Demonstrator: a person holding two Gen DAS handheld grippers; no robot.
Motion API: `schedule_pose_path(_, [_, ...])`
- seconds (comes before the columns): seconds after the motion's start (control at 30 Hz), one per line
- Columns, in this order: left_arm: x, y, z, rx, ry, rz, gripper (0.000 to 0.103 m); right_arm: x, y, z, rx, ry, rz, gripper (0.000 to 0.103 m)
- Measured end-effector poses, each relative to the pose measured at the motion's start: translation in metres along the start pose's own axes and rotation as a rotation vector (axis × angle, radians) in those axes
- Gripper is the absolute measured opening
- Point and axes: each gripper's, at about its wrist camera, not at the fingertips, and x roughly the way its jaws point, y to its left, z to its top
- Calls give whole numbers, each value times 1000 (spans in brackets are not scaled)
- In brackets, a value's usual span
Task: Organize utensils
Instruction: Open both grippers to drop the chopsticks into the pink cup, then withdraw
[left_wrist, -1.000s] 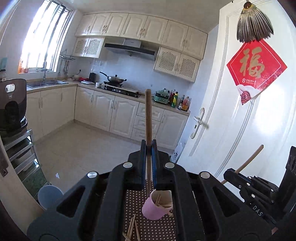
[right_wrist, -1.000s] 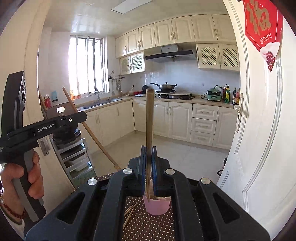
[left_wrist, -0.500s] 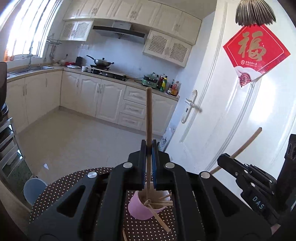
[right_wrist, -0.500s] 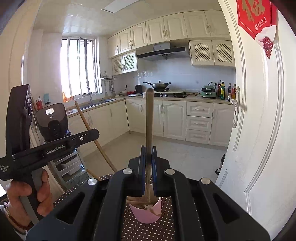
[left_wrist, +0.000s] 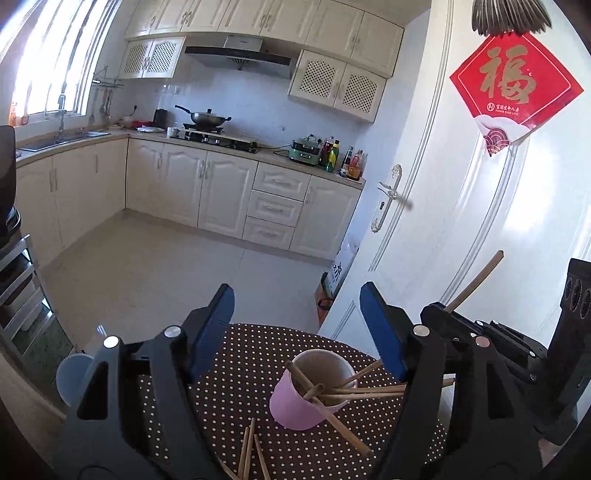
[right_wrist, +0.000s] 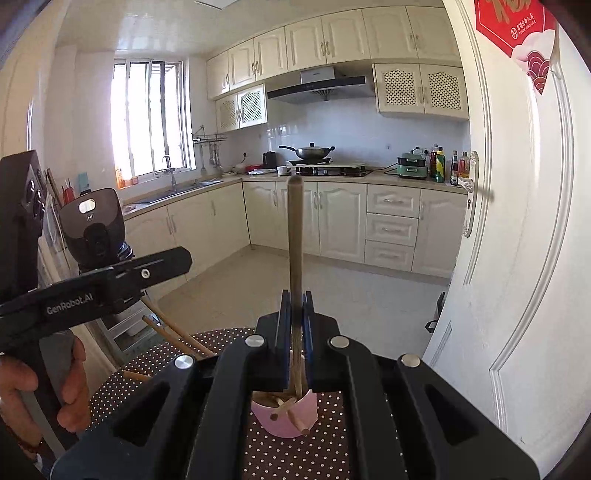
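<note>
Now, left tongs (left_wrist: 297, 314): spread wide, holding nothing, poised above the pink cup (left_wrist: 308, 400).
Right tongs (right_wrist: 294, 332): clamped tight on one upright chopstick (right_wrist: 294, 236), its lower end in the cup.
Pink cup: stands on the polka-dot desk (left_wrist: 236, 387), several chopsticks inside fanning toward 3 o'clock.
Loose chopsticks (left_wrist: 249, 452): lying flat on the desk at 7 o'clock from the cup.

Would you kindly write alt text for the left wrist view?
The open left gripper hangs above a pink cup holding wooden chopsticks on a polka-dot table; loose chopsticks lie beside it.
</note>
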Motion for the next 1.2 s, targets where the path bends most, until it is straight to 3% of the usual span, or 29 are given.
schedule_pose_path(0.37, [-6, -13, -8, 127, -20, 100, 77, 10, 1, -4, -1, 39, 5, 5])
schedule_pose_path(0.63, [-21, -26, -14, 234, -108, 209, 83, 17, 3, -12, 1, 59, 29, 7])
schedule_pose_path(0.9, [-37, -24, -21, 249, -183, 266, 90, 15, 7, -14, 21, 42, 69, 9])
schedule_pose_path(1.0, [-45, -25, -25, 265, -218, 296, 91, 12, 7, -15, 34, 25, 81, 15])
schedule_pose_path(1.13, [-58, -24, -30, 268, -247, 306, 92, 0, 8, -16, 41, -23, 80, 44])
schedule_pose_path(1.2, [-66, -23, -33, 262, -272, 307, 92, -7, 10, -17, 39, -46, 82, 44])
